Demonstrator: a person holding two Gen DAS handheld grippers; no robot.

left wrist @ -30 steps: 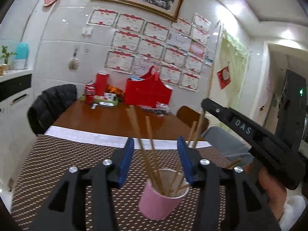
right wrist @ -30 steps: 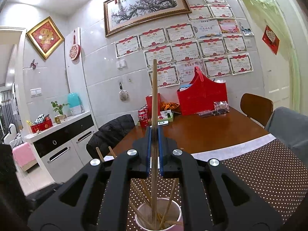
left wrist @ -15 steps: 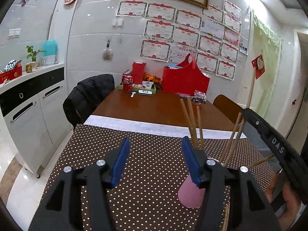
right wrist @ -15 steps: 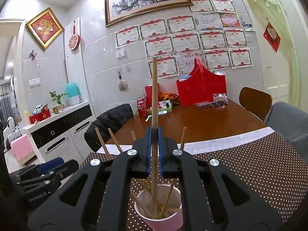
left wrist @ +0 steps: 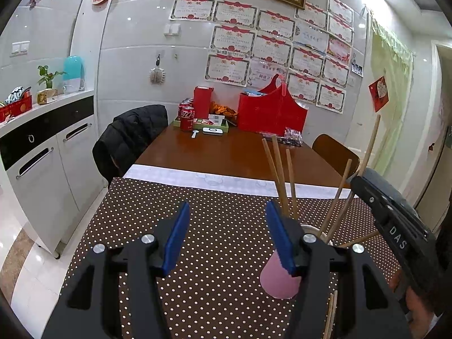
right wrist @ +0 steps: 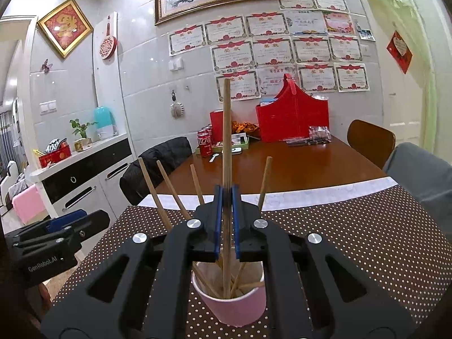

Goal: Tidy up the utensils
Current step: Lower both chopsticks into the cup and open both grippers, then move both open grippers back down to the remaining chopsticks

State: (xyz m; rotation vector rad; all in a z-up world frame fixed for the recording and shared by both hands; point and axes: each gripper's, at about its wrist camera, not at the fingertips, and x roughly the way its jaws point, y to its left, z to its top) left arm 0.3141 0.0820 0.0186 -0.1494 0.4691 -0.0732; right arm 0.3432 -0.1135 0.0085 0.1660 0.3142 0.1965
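- One view, the left wrist: the left gripper (left wrist: 226, 234) stands wide apart and holds nothing, above the dotted tablecloth (left wrist: 141, 214). The pink cup (left wrist: 278, 281) sits just right of it, partly hidden behind the right-hand finger, with chopsticks (left wrist: 278, 175) fanned out of it.
- The right wrist: the right gripper (right wrist: 226, 220) is clamped narrow on one upright chopstick (right wrist: 226, 130), whose lower end is down inside the cup (right wrist: 231, 302).
- Judgement: the stick is light, stiff and smooth, so a mid-shaft hold suits it; the paper-like cup looks easy to tip.
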